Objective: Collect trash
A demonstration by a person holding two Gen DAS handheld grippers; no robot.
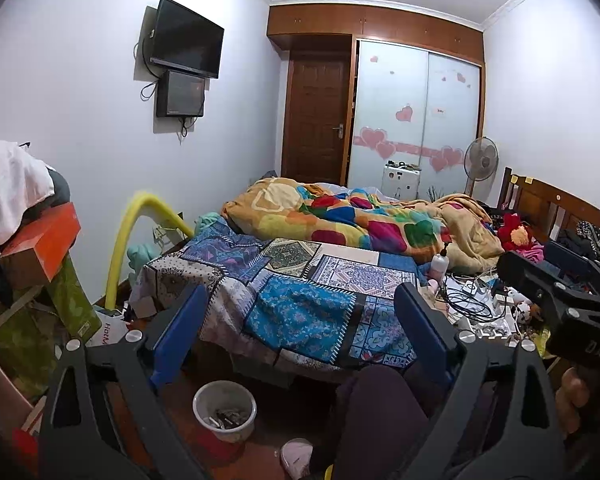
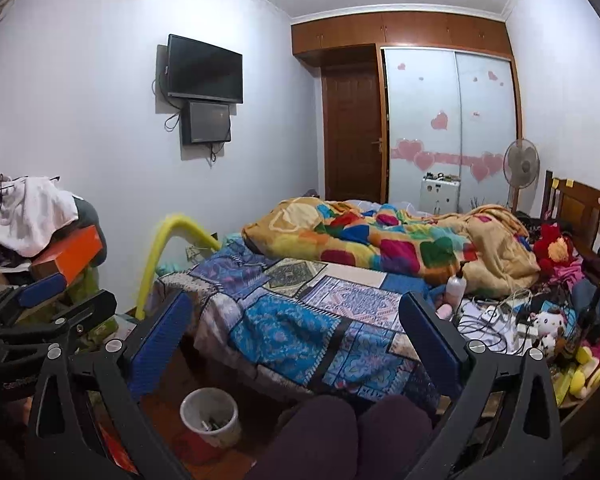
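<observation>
Left wrist view. Your left hand-held gripper fills the lower frame, its blue-padded fingers spread wide and holding nothing. It points level across the room, apparently so you can survey before reaching.
- White round plastic waste bin, lower centre-left, on the floor just before the foot of the bed; scraps already lie inside. It stands within easy drop range of where you sit, which is likely why it is there.
- Bed with blue patchwork coverlet, frame centre; a rumpled multicoloured quilt lies farther back.
- Tangle of white cables and small clutter, centre right on the bed; any trash to collect is probably among this, though no single piece can be made out.
- Right hand-held gripper, right edge, held raised over that clutter.
- Orange rectangular cardboard box, left edge, atop a leaning pile.

Right wrist view. Your right hand-held gripper occupies the lower frame, fingers likewise spread and empty.
- The bin, lower centre-left, beside your dark-clad knees.
- White plastic pump bottle, centre right, upright on the bed beside the cables.
- Plush toys, right edge.
- Left hand-held gripper, left edge, kept clear to one side.
</observation>
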